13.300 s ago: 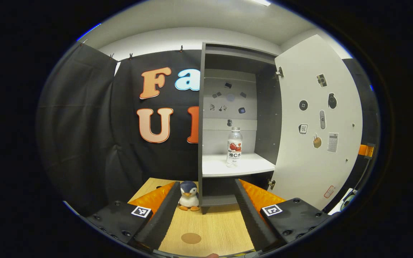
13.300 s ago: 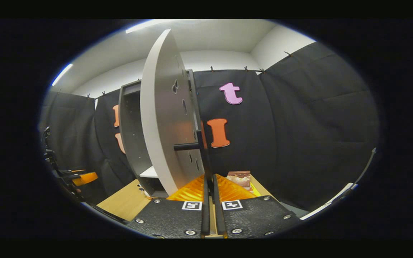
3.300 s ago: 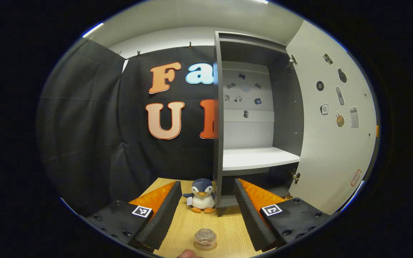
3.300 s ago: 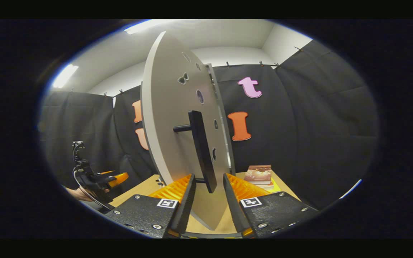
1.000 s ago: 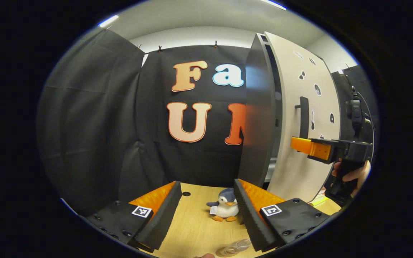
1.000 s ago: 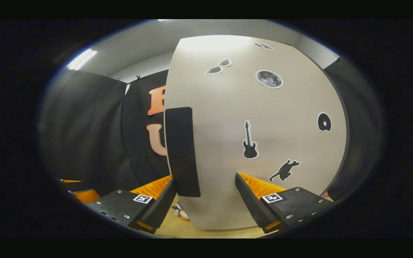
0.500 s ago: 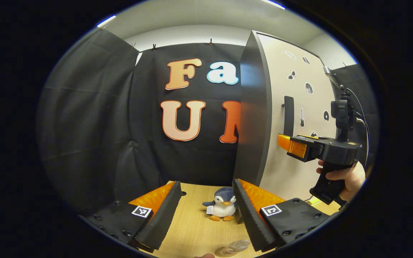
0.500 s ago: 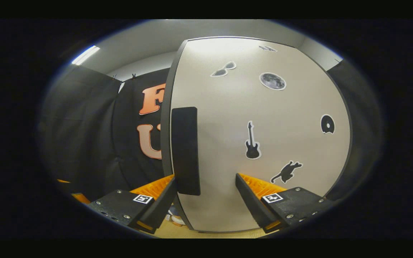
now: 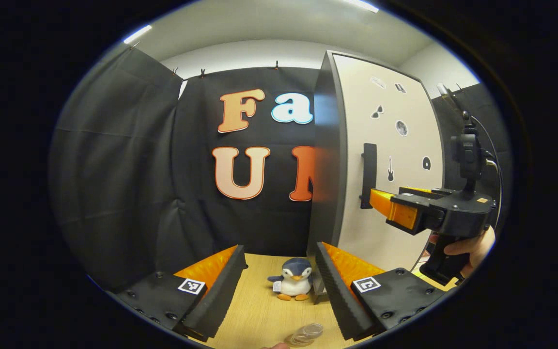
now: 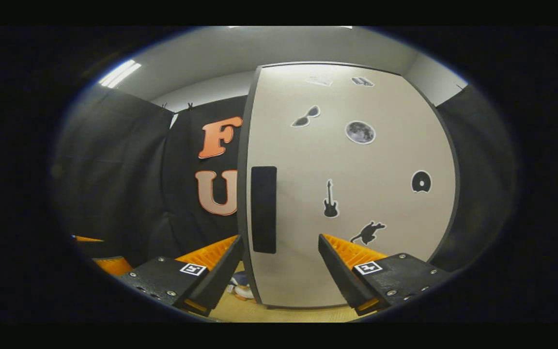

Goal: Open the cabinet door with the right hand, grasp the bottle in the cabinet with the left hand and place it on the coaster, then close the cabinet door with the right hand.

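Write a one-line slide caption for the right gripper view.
Open right gripper faces the closed cabinet door, its dark handle just ahead of the fingers.

Ceiling strip lights (image 10: 119,72) give even, fairly bright light. The pale cabinet door (image 10: 356,194) gleams near its top. Fisheye bending curves every edge, and the rims look soft.

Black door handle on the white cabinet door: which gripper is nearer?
Right. The right gripper faces the black door handle up close, open, not touching. The left gripper hangs farther back over the wooden table.
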`<state>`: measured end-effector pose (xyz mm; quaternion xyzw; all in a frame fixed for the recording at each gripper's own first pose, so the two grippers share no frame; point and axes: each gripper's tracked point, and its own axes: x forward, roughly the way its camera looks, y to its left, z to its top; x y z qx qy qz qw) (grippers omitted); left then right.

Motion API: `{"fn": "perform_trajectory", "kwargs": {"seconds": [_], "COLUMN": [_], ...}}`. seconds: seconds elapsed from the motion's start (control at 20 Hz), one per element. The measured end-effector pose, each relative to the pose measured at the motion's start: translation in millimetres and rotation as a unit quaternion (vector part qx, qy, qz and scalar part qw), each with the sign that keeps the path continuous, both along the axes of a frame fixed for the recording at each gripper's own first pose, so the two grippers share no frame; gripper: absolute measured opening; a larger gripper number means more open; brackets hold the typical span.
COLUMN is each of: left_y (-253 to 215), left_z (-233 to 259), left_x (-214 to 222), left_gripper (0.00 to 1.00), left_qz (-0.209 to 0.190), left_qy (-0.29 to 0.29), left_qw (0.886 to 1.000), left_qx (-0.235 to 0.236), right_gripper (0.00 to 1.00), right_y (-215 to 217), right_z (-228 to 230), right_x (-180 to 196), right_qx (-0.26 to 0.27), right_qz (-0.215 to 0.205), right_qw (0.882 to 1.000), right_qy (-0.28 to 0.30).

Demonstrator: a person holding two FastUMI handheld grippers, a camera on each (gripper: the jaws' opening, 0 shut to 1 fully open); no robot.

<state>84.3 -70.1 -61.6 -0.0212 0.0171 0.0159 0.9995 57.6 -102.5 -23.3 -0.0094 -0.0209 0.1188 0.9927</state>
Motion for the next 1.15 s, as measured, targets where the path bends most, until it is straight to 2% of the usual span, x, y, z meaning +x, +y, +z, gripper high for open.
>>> {"fn": "perform_trajectory", "kwargs": {"seconds": [0.15,0.3,0.4,0.65,0.7,0.9,1.15], "left_y": [-20.5,-44.0,-53.6,-88.8,-90.1,-97.3,-98.0], "left_z": [5.8,13.2,15.5,34.2,38.1,51.4,62.4], "left_x": [-12.2,-25.8,-37.2,-56.3,-61.2,-76.2,-90.5], "left_gripper": [0.95,0.95,0.95,0.95,0.95,0.96,0.95], "left_qz": [-0.008,-0.016,-0.011,-0.028,-0.027,-0.024,-0.019], "left_qy": [-0.002,-0.006,-0.003,-0.001,0.000,-0.008,-0.013], "left_qw": [1.000,1.000,1.000,0.999,0.999,1.000,1.000], "left_qx": [0.000,-0.002,0.000,-0.022,-0.024,-0.015,-0.008], "right_gripper": [0.95,0.95,0.95,0.93,0.95,0.95,0.95], "right_y": [-30.1,-69.4,-89.2,-121.1,-124.8,-132.6,-140.2], "right_z": [3.8,15.0,24.2,26.5,28.9,34.0,34.9], "right_x": [-48.6,-95.5,-127.4,-178.5,-189.3,-212.8,-218.0], "right_qx": [0.009,0.017,0.030,0.039,0.038,0.035,0.034], "right_qz": [-0.008,-0.035,-0.044,-0.066,-0.068,-0.068,-0.074], "right_qw": [1.000,0.999,0.999,0.997,0.997,0.997,0.996], "right_qy": [0.010,0.007,0.008,0.024,0.021,0.015,0.019]}}
